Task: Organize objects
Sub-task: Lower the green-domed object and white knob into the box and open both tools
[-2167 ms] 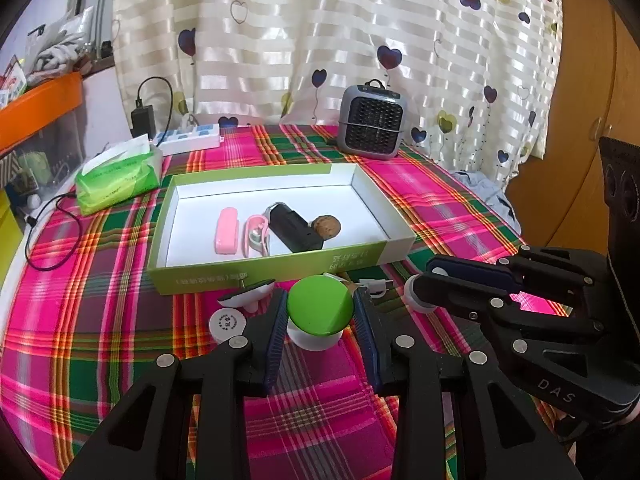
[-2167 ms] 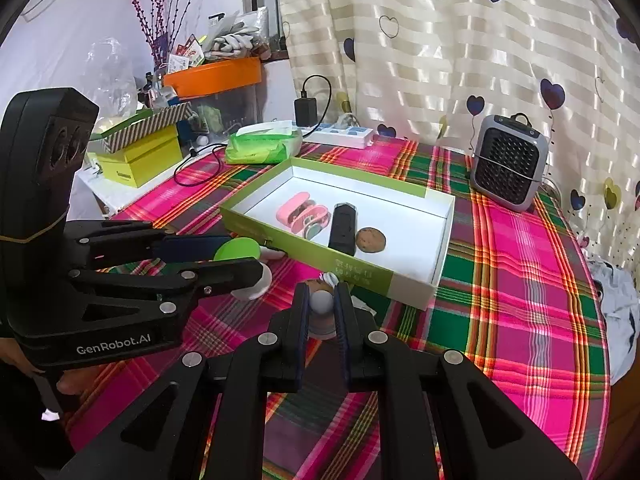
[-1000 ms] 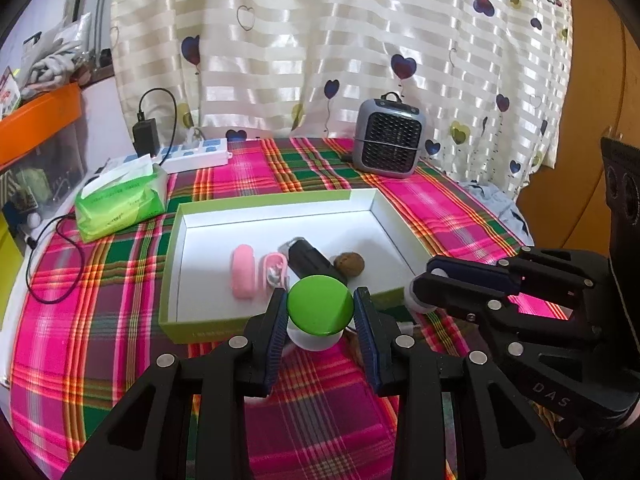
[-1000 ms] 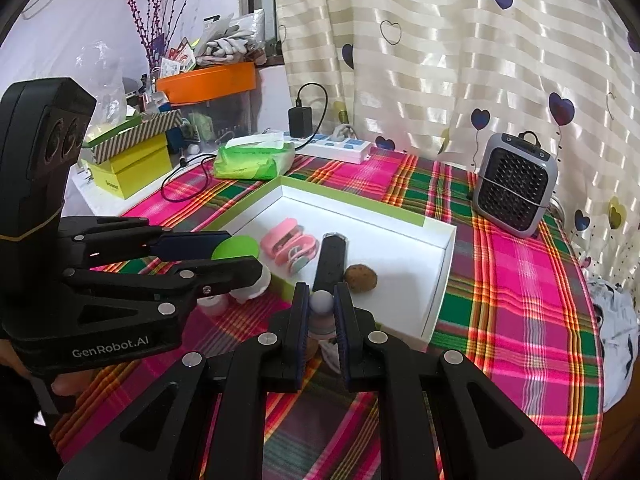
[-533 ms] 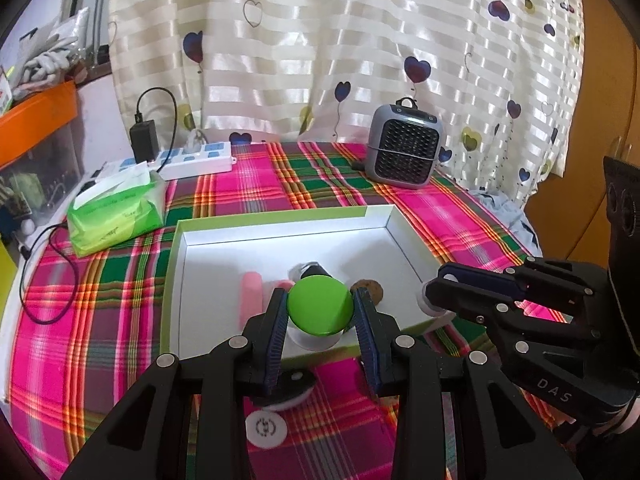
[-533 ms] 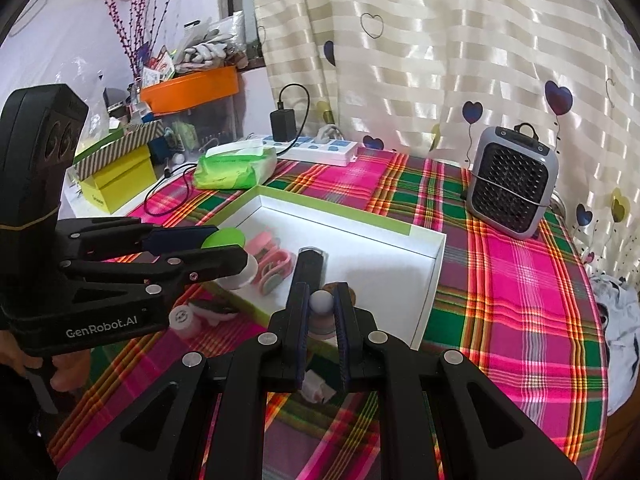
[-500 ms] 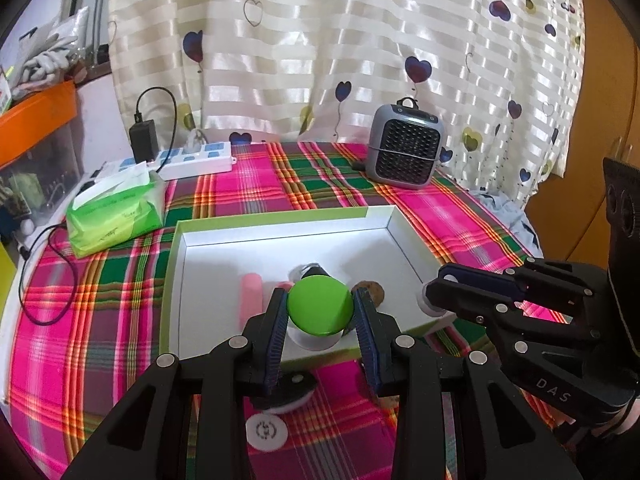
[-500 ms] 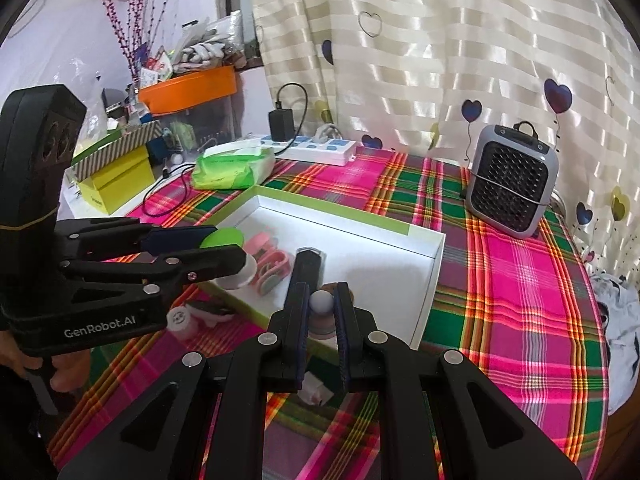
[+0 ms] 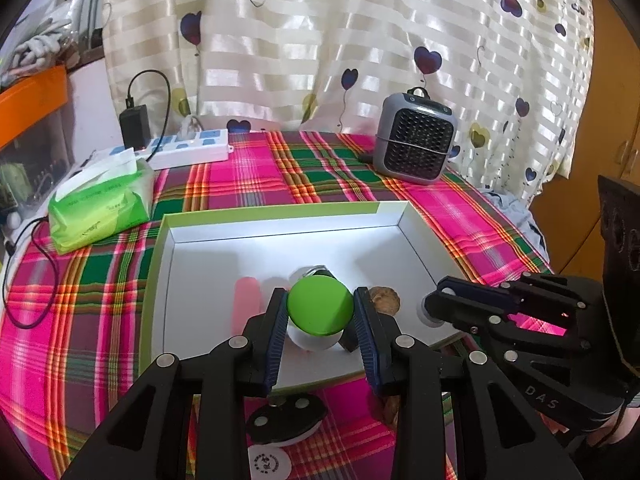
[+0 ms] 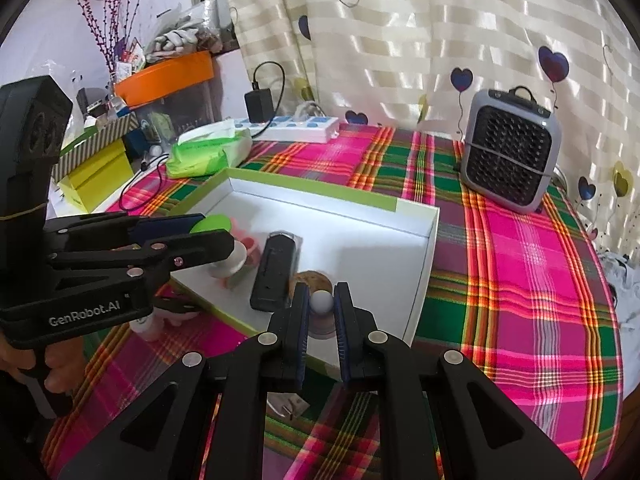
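My left gripper is shut on a white jar with a green lid and holds it over the near part of the open green-edged white box. My right gripper is shut on a small object with a white ball top, held over the box's near right corner. Inside the box lie a pink case, a black rectangular device and a walnut. The left gripper also shows in the right wrist view, the right gripper in the left wrist view.
On the plaid tablecloth in front of the box lie a black-and-white oval item and a round white disc. A green tissue pack, a power strip and a grey mini heater stand behind the box.
Both grippers have lifted their objects off the cloth and carried them forward over the box's front wall. The loose items in front of the box stayed put.
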